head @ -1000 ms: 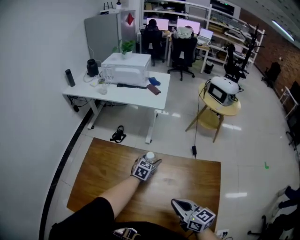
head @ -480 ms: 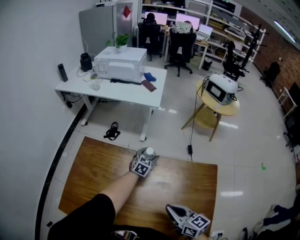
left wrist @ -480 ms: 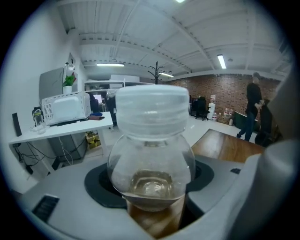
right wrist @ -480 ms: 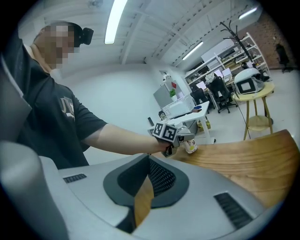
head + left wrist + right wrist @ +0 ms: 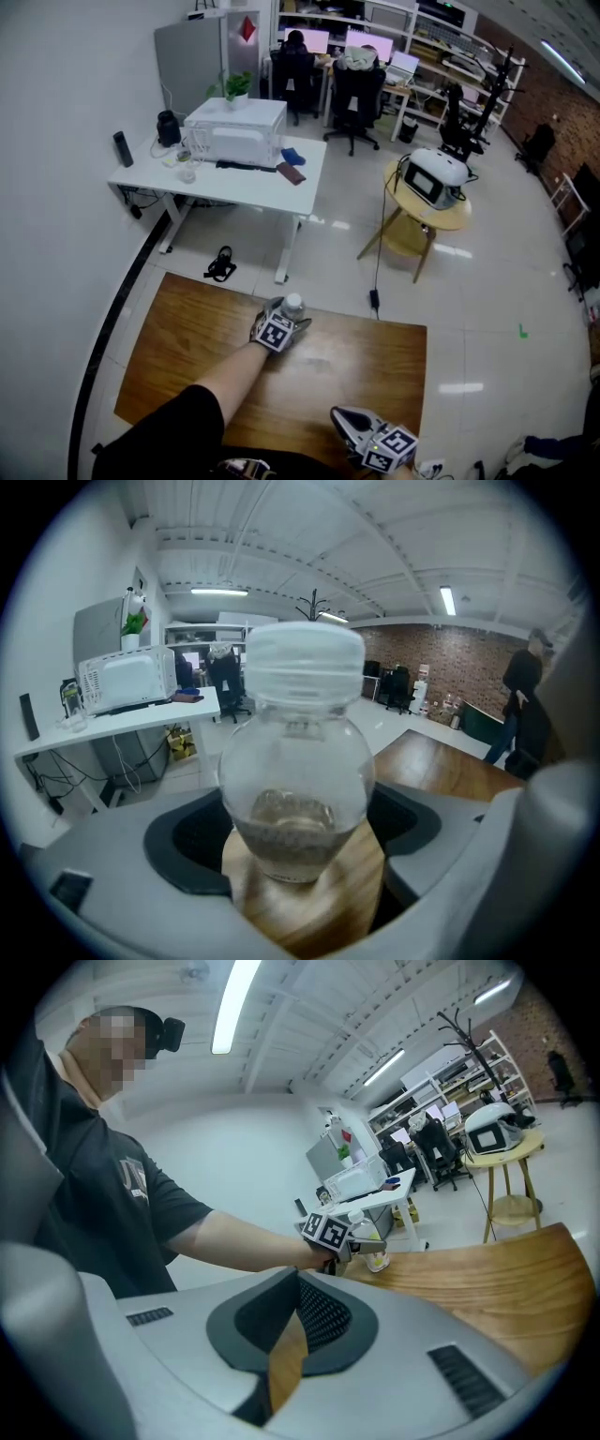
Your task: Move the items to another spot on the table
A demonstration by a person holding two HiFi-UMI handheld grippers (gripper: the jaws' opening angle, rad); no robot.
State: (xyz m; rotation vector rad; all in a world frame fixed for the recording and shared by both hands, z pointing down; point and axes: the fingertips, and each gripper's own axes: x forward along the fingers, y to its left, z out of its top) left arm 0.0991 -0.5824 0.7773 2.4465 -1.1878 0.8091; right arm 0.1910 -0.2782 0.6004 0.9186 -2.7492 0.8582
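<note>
Since the earlier frame the left tongs (image 5: 287, 319) have loosened. Their jaws are opening, pads clear of the white-capped bottle (image 5: 293, 304), which stands upright between them near the far edge of the wooden bench (image 5: 187, 347). At the near edge, the right tongs (image 5: 347, 420) hold nothing, jaws almost together.

Clear bottle (image 5: 295, 789), white cap (image 5: 302, 663), brown wood-grain table (image 5: 187, 347)
</note>
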